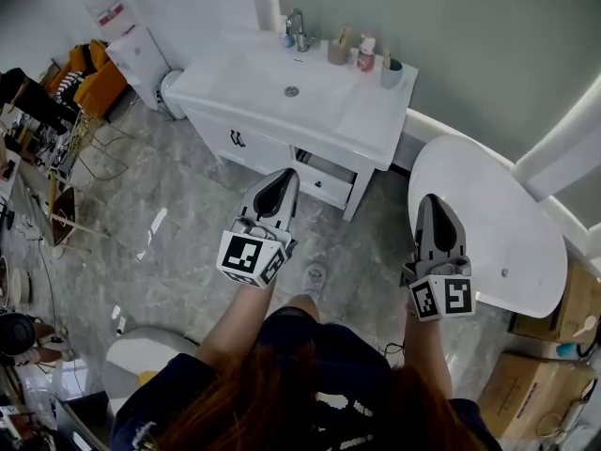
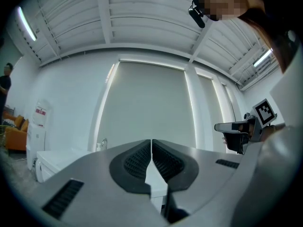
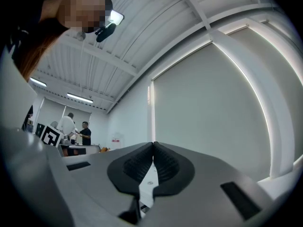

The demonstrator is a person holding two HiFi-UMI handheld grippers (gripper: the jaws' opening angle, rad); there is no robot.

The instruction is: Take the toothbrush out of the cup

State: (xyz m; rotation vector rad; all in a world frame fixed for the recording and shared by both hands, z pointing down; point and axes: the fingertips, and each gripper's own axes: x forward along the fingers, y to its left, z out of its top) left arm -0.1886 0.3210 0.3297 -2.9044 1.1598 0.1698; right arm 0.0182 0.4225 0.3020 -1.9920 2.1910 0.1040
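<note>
A white vanity (image 1: 272, 87) with a sink stands ahead against the wall. At its back edge are a tan cup (image 1: 338, 52), a pink bottle (image 1: 365, 57) and a grey-blue cup (image 1: 392, 72); thin handles stick out of both cups, too small to tell apart. My left gripper (image 1: 285, 178) is shut and empty, in the air in front of the vanity's drawers. My right gripper (image 1: 432, 201) is shut and empty too, over the edge of a round white table. Both sets of pads meet in the left gripper view (image 2: 151, 143) and the right gripper view (image 3: 153, 145).
A faucet (image 1: 299, 30) stands at the sink's back left. The round white table (image 1: 493, 228) is to the right of the vanity. A water dispenser (image 1: 134, 53) and an orange chair (image 1: 97, 78) are at left, cardboard boxes (image 1: 549, 350) at right, a white stool (image 1: 141, 357) near my legs.
</note>
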